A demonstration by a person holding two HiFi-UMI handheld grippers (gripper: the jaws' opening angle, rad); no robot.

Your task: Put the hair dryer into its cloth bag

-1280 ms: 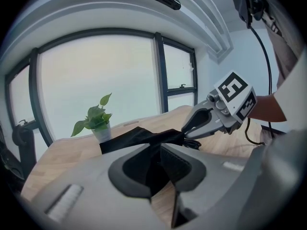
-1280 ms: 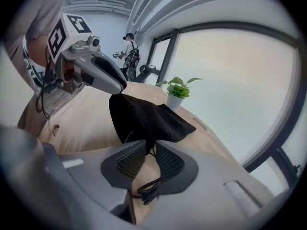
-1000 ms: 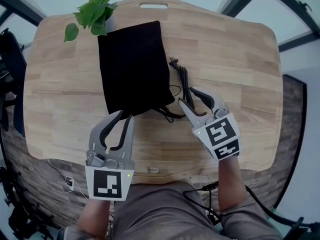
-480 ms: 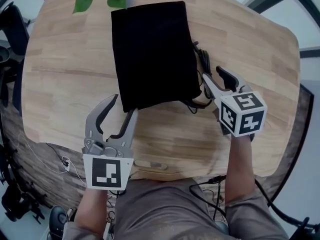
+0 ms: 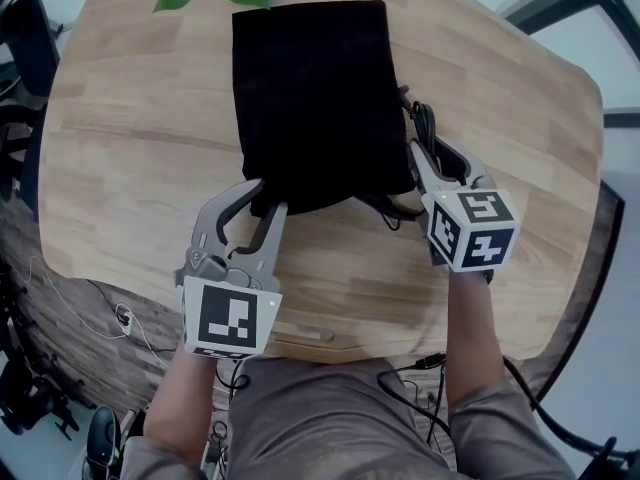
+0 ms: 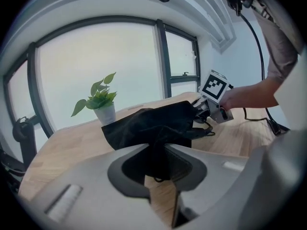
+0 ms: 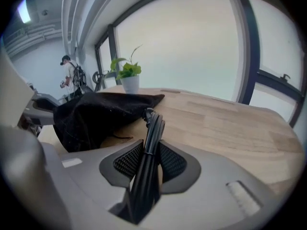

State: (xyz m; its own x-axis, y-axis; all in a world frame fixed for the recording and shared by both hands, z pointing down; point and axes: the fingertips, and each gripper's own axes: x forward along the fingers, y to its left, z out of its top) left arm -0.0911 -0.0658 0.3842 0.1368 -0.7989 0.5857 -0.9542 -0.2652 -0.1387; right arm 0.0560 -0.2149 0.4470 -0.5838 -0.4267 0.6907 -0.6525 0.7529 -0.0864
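The left hand-held gripper (image 5: 268,196) is spread around the 6 o'clock hem of the black cloth bag (image 5: 315,98), with cloth between its pads but not pinched. The dryer looks to be inside the bag. Its bundled black power cord (image 7: 152,138) lies at 3 o'clock, pinched by the right hand-held gripper (image 5: 425,156), whose jaws have just been closing. Lift the hem wide before feeding the cord in. The thin black drawstring loops (image 5: 385,211) could snag. The potted green plant (image 6: 98,99), at 12 o'clock on the pale wooden surface (image 5: 130,148), stands clear.

A rounded light-wood table (image 5: 120,148) stands on a dark plank floor (image 5: 590,308). A small potted plant (image 6: 99,103) sits at its far-left edge, before large dark-framed windows (image 6: 96,61) giving flat, pale daylight.
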